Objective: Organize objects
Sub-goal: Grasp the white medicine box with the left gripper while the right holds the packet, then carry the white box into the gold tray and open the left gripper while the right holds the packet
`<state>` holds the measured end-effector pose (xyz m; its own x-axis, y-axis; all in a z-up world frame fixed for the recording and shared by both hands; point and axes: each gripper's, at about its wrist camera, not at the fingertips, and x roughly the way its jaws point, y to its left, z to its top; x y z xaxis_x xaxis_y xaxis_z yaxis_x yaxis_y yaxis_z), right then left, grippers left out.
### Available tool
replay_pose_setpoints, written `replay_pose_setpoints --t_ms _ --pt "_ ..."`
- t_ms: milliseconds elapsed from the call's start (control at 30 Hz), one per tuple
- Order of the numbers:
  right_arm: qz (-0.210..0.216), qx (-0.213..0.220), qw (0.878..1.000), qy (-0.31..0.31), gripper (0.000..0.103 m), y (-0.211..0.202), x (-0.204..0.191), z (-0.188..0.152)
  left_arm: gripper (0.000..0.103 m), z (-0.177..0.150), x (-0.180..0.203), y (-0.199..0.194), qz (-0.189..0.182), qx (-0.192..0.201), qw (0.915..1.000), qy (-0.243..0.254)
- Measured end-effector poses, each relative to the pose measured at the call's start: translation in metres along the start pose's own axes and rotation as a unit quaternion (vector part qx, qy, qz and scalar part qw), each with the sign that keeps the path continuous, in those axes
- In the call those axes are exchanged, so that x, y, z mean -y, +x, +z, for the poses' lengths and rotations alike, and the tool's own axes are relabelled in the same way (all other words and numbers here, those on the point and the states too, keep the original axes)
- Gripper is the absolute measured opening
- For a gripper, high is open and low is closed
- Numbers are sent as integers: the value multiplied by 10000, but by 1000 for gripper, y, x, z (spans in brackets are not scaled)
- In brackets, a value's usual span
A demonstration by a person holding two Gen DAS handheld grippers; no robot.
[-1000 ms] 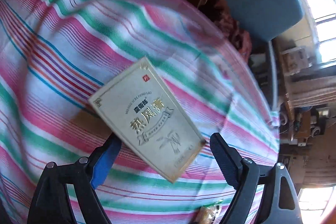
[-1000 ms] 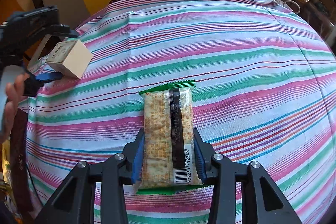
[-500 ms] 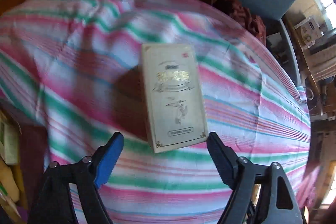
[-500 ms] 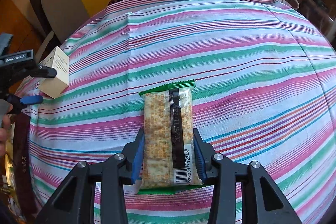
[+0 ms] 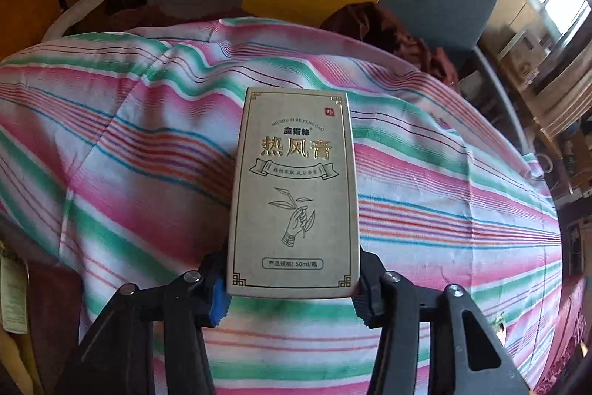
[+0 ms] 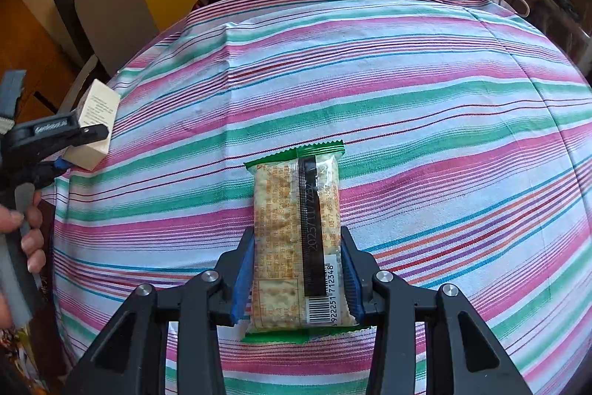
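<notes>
Pointing steeply downward over a striped cloth (image 5: 111,173) that covers the tabletop, both claws are seen from their own wrist cameras. The left claw (image 5: 292,287) is closing its jaws on the lower end of a pale gold carton (image 5: 294,187) with printed characters and a drawn hand holding a sprig; the carton sits between both pads, which meet its sides. In the right wrist view this carton is at the cloth's far left edge, with a person's hand (image 6: 22,228) gripping the handle below it. The right claw (image 6: 296,284) is narrowed, its jaws easing tighter, pinching the near end of a green-edged cracker packet (image 6: 298,228) lying lengthwise on the cloth's middle, barcode nearest the camera.
</notes>
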<state>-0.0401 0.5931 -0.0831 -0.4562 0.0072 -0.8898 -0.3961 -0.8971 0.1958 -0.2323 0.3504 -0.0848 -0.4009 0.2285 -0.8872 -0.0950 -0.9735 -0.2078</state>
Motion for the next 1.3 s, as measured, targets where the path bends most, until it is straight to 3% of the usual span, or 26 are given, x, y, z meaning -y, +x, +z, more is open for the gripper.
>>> replay_pose_setpoints --t_ms 133,333,600,767,900,1067,1300 --pt "-20 50 10000 -28 40 1 -1 -1 52 -14 0 -10 -33 256 9989 386" --pt "-118 87 9997 -198 39 1 -4 -2 52 -52 -6 -38 -405 269 9961 736" --pt "-130 185 9995 -230 39 -1 -4 -4 52 -102 -24 -86 -1190 158 9892 846" --pt "-195 237 9990 -311 38 -3 -8 -8 52 -122 -51 -128 -1508 312 9844 854" --pt "-159 242 9990 -335 38 -5 -11 -10 52 -122 -77 -154 -1525 542 9833 826" --pt "-201 268 9986 -399 38 -6 -15 -14 52 -114 -121 -170 -1126 776 9882 684" --pt "199 403 9982 -398 38 -20 -29 -21 52 -96 -159 -145 -710 349 9954 531"
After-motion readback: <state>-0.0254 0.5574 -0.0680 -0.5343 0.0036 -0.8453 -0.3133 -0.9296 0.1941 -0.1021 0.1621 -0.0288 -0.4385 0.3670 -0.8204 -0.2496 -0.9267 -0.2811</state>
